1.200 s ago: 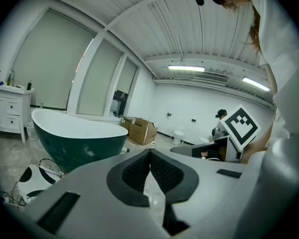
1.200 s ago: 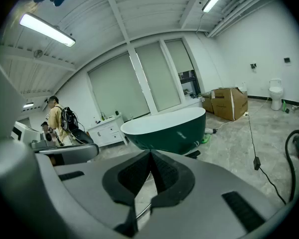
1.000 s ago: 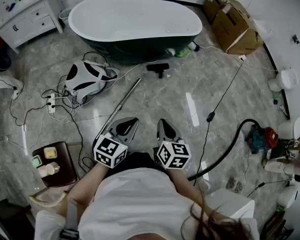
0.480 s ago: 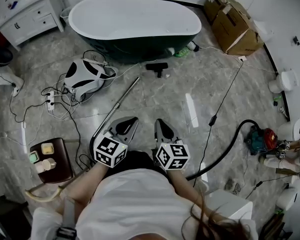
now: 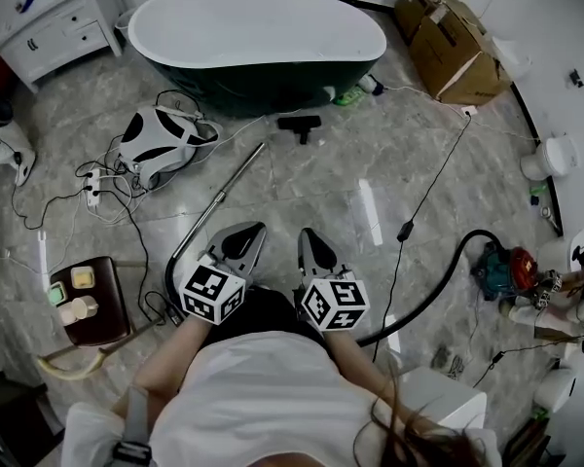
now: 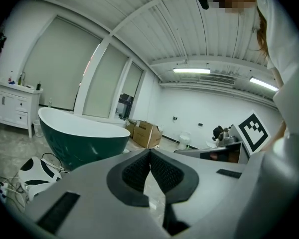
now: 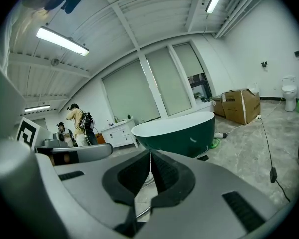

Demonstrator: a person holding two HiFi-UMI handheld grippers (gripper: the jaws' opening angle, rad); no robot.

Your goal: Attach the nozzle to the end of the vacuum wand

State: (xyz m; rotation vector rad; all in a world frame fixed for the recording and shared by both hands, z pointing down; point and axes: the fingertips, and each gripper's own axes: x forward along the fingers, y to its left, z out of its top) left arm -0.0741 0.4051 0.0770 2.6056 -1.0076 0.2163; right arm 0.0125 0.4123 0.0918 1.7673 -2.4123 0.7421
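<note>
Even cool light from ceiling tubes [image 7: 62, 41] above me, pale glare streak on the floor [image 5: 368, 212] near the bathtub [image 5: 258, 27], my views bend and darken at their rims

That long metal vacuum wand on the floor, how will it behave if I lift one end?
The vacuum wand looks like a straight metal tube, so it should stay stiff. Long and thin, lifted at one end it would probably swing and feel tip-heavy. Round, on a smooth floor, it may roll if nudged.
</note>
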